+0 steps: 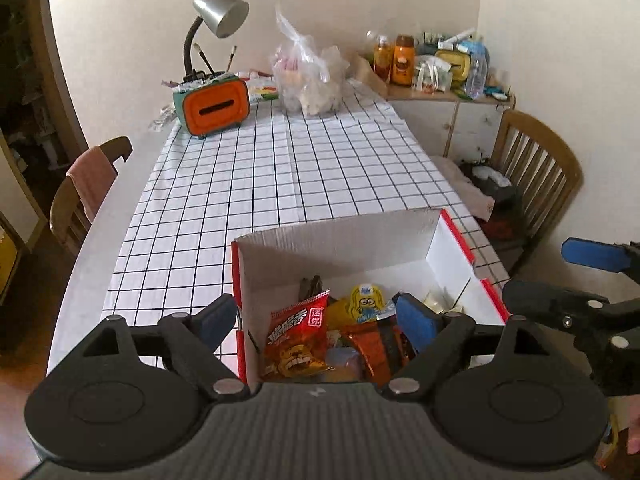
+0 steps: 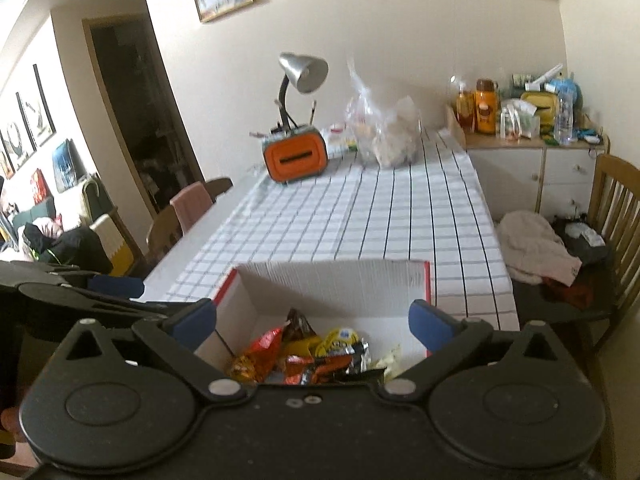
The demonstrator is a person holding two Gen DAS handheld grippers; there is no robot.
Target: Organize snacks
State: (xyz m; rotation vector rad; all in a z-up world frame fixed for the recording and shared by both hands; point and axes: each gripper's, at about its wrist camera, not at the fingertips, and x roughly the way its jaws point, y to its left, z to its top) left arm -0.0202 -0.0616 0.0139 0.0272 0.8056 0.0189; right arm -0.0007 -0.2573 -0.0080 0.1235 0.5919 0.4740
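So the count: one open cardboard box at the near edge of the table, with a heap of snack packets inside, roughly half a dozen, can't count exactly since they overlap. At the far edge there's one desk lamp, one orange tissue box and one clear plastic bag. Two wooden chairs, one by the left edge, one by the right. Two orange bottles on the one corner cabinet.
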